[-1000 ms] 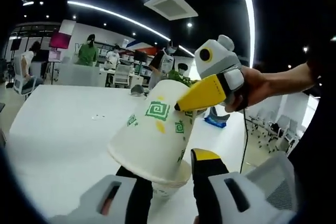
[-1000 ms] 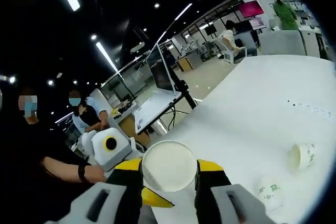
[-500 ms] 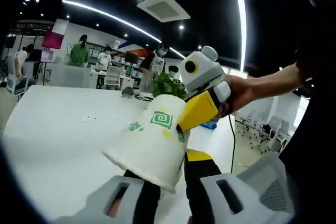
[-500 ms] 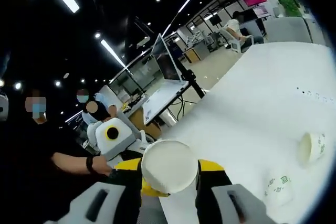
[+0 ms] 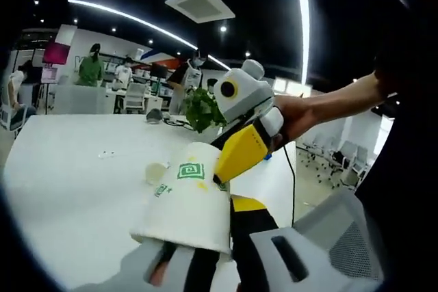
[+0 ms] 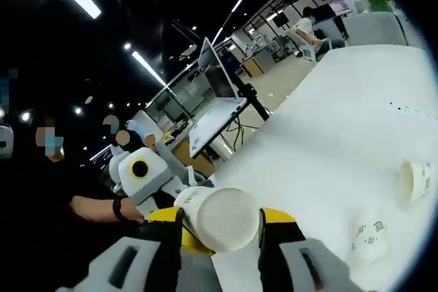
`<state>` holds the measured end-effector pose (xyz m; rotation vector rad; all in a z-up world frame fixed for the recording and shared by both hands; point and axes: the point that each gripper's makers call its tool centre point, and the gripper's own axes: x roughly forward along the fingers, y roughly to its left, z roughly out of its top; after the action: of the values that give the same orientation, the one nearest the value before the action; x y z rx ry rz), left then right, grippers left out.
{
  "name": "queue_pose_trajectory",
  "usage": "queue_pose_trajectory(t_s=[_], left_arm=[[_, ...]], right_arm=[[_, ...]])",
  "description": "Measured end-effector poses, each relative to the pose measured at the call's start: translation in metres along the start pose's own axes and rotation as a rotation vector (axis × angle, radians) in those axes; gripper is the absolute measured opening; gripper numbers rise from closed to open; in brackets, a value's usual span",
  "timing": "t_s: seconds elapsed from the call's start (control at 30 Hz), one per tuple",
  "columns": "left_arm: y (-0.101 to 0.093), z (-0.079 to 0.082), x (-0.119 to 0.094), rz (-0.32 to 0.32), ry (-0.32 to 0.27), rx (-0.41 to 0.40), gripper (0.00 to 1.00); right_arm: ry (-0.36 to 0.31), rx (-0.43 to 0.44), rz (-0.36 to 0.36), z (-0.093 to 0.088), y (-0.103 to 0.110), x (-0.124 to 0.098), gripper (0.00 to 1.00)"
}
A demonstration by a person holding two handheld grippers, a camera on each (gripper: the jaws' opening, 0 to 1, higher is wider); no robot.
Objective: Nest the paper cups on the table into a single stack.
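While my left gripper [image 5: 215, 251] is gripping one paper cup [image 5: 183, 203], my right gripper [image 6: 220, 234] is gripping it too; two cups [image 6: 413, 181] are lying at 3 o'clock on the worktop [image 6: 328, 135].

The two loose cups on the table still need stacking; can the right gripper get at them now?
Probably not yet: the right gripper has its jaws shut on a paper cup, though the loose cups lie unobstructed.

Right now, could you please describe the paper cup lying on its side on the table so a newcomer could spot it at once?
In the right gripper view, start at the white table and follow its far right side. Two loose cups rest there; the cup on its side is the farther one, its open mouth turned toward the camera. Its neighbour, the nearer cup, shows its green-printed wall rather than its mouth.
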<state>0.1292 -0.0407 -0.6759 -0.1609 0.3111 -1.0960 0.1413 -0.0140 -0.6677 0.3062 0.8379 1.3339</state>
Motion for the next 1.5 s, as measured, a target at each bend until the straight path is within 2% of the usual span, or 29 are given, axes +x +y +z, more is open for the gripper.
queue_pose_trajectory(t_s=[0.6,1.0,1.27,1.5], left_arm=[[-0.003,-0.007,-0.004,-0.015,0.057,0.002,0.0],[0.002,-0.009,-0.004,-0.025,0.118,0.005,0.0],[0.001,-0.015,0.0,-0.046,0.208,0.033,0.0],[0.005,-0.019,0.006,-0.074,0.3,0.087,0.0]], right_arm=[[-0.002,-0.029,-0.042,-0.006,-0.006,-0.004,0.44],[0.005,-0.161,-0.182,-0.01,-0.019,-0.026,0.57],[0.04,-0.262,-0.262,-0.021,-0.027,-0.042,0.64],[0.098,-0.343,-0.315,-0.038,-0.025,-0.046,0.7]])
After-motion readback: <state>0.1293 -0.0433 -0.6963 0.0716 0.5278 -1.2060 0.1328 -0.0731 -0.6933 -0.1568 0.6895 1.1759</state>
